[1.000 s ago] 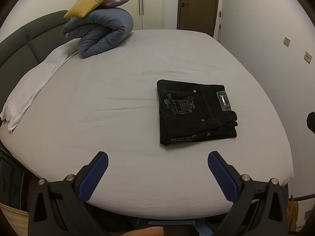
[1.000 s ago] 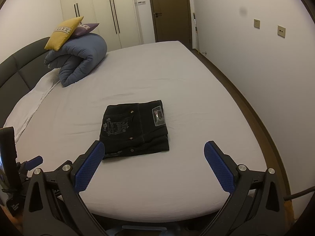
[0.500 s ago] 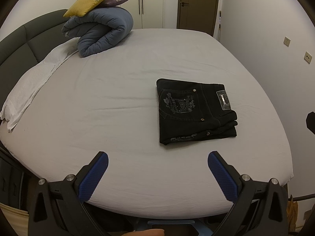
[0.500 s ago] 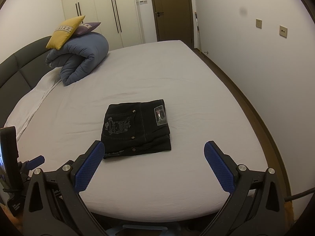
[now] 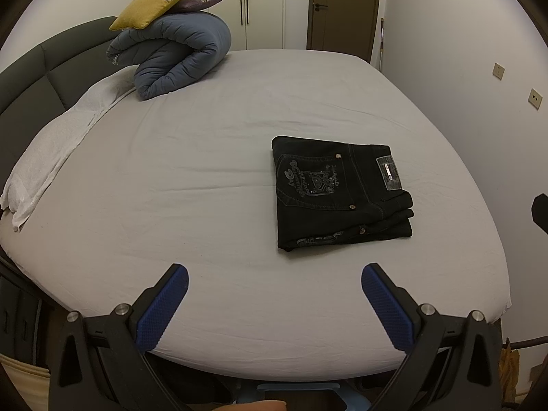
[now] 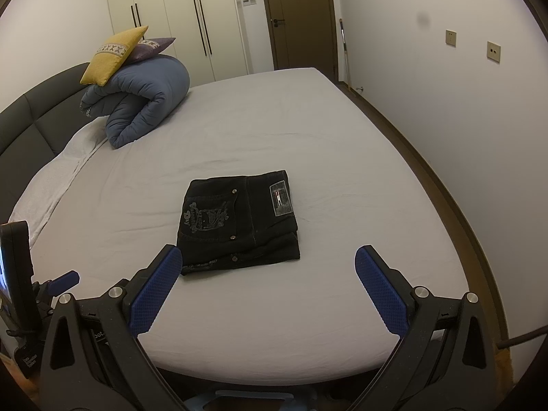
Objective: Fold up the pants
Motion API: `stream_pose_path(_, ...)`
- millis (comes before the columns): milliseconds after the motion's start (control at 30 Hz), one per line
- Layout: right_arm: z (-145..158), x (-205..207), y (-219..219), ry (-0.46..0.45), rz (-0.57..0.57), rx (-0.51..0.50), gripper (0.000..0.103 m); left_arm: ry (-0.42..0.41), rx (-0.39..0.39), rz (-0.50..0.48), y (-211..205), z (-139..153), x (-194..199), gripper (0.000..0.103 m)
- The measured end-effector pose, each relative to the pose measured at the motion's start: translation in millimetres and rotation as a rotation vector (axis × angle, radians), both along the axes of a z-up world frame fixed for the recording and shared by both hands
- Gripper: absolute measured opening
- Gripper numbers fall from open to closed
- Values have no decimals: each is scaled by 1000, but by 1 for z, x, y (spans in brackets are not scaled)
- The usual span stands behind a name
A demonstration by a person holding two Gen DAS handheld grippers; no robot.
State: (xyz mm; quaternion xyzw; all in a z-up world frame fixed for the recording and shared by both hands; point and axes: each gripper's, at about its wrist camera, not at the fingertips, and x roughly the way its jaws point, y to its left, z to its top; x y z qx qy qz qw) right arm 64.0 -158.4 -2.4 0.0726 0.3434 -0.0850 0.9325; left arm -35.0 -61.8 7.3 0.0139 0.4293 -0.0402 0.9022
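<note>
The black pants (image 5: pixel 340 195) (image 6: pixel 238 224) lie folded into a compact, roughly square stack on the pale grey sheet of the bed (image 5: pixel 205 178) (image 6: pixel 342 157), toward the near right part of the mattress in the left wrist view and near the middle in the right wrist view. The top layer shows a back pocket with grey stitched lettering and a crest, small metal rivets at its corners, and a grey rectangular label near the waistband; the folded layers show as stacked edges along the near and right sides. Nothing touches the pants or lies between them and either gripper. The left gripper (image 5: pixel 274 286) hangs over the near edge of the bed with its blue-padded fingers spread wide and nothing between them, well short of the pants. The right gripper (image 6: pixel 263 274) is likewise spread wide and empty, its left finger (image 6: pixel 154 291) appearing just beside the stack's near left corner without visibly touching it. At the far left of the bed sits a rolled blue quilt (image 5: pixel 174 54) (image 6: pixel 140 102) with a yellow pillow (image 5: pixel 156 1) (image 6: pixel 113 54) and a purple pillow (image 5: pixel 200 0) (image 6: pixel 150 46) on top, beside a white towel (image 5: pixel 58 144) (image 6: pixel 58 171) that runs along the dark padded headboard (image 5: pixel 51 65) (image 6: pixel 37 102). Behind are white wardrobe doors (image 5: pixel 263 3) (image 6: pixel 191 20) and a brown door (image 5: pixel 344 7) (image 6: pixel 298 13).
</note>
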Motion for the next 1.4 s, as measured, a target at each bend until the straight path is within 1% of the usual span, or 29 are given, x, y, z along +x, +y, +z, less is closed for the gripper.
stream_pose_path(467,1,0,0,1,0,2,103,2,0,2,-1,-1,-1,103)
stream_pose_path(1000,-6,-3,9,10,7,11,103,3,0,-11,0,-2,-1,103)
stream_pose_path(1400,-9,-4,7,18,7,22,103,5,-4,-21,2,-3,-1,103)
